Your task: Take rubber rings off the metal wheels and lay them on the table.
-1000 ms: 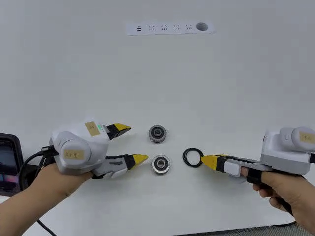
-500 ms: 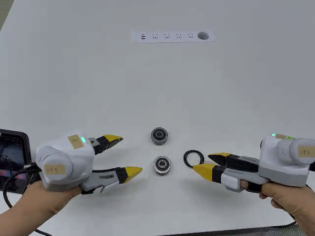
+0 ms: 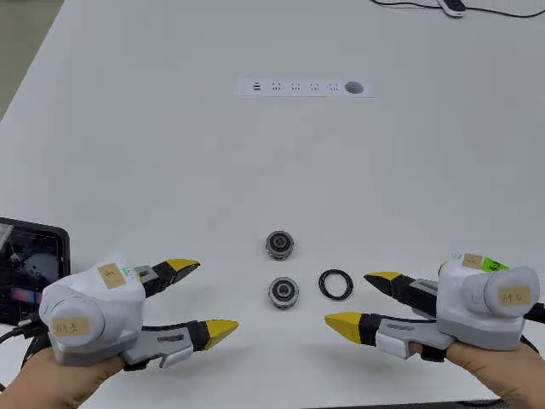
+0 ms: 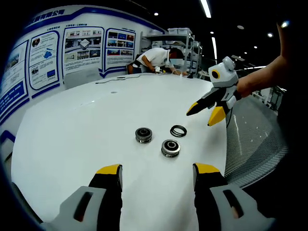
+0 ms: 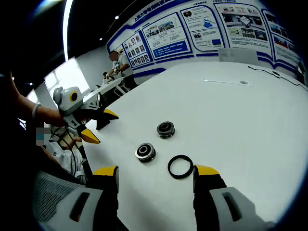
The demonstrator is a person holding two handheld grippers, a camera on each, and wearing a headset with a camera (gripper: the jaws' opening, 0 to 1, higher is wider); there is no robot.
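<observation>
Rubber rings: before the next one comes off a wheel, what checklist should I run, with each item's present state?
1. Left gripper open and empty: ok.
2. Right gripper open and empty: ok.
3. Loose rubber ring lies flat on the table, apart from both wheels: ok.
4. Near wheel and far wheel lie flat, apart from each other, with nothing between them and the grippers: ok.
5. Which wheel carries a ring: cannot tell, too small.

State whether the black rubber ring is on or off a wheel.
Off: the rubber ring lies flat on the table, apart from the nearer wheel.
</observation>
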